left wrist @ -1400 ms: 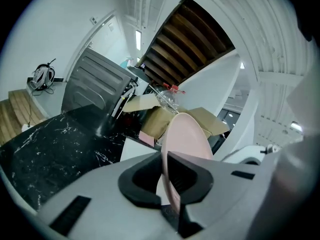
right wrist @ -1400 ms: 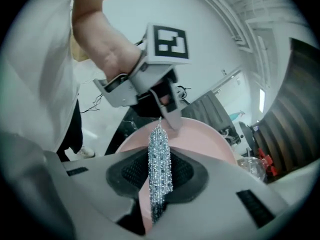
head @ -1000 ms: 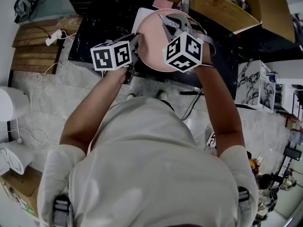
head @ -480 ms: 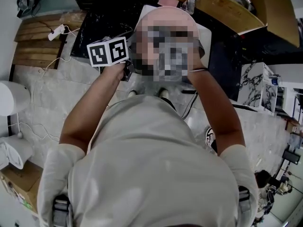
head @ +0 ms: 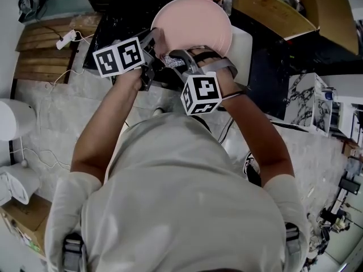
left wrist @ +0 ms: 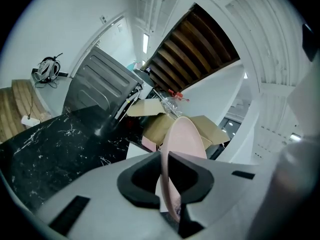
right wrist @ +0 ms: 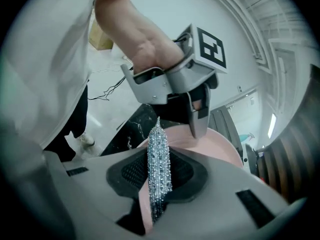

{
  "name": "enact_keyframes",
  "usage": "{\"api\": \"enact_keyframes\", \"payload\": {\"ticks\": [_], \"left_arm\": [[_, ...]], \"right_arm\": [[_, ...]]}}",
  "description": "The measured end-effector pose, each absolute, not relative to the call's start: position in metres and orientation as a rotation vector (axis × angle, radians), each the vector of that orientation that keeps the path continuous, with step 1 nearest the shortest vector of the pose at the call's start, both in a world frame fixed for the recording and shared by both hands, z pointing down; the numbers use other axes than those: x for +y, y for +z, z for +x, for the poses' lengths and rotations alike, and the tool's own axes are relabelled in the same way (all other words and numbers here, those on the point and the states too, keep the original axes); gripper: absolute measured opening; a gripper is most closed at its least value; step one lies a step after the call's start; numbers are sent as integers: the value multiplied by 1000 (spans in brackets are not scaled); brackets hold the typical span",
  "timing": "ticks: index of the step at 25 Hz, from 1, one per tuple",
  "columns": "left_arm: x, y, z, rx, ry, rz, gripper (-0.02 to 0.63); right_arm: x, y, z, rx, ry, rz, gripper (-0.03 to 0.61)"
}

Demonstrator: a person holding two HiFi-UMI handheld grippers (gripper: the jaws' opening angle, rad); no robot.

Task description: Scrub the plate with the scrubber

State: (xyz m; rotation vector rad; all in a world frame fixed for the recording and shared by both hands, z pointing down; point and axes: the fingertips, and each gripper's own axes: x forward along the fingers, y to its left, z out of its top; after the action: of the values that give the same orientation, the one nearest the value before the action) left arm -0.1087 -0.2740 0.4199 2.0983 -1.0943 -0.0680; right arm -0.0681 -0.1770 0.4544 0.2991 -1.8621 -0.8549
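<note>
Left gripper (left wrist: 167,179), jaws just eased, pinches the plate (head: 193,27) by its rim; right gripper (right wrist: 156,176), clamping the scrubber (right wrist: 159,144), should press flat.

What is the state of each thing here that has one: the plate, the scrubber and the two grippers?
plate: raised off the counter, tilted, held by its rim.
scrubber: clamped between jaws, close to the plate's near edge; contact cannot be told.
left gripper: closed on the plate's rim; its jaws have just been opening slightly.
right gripper: closed on the scrubber.
</note>
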Motion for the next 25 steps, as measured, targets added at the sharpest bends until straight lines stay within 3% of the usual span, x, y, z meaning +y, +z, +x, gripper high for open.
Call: {"api": "enact_keyframes", "payload": {"ticks": [15,25], "left_arm": [[-290,421,-116,-1121,-48,2106,29],[-292,436,-112,-1100,23,2097,20]], "right_arm": [[-166,465,-3,-1769,-817,291,78],[-176,414,47,-1920,-651,682,78]]}}
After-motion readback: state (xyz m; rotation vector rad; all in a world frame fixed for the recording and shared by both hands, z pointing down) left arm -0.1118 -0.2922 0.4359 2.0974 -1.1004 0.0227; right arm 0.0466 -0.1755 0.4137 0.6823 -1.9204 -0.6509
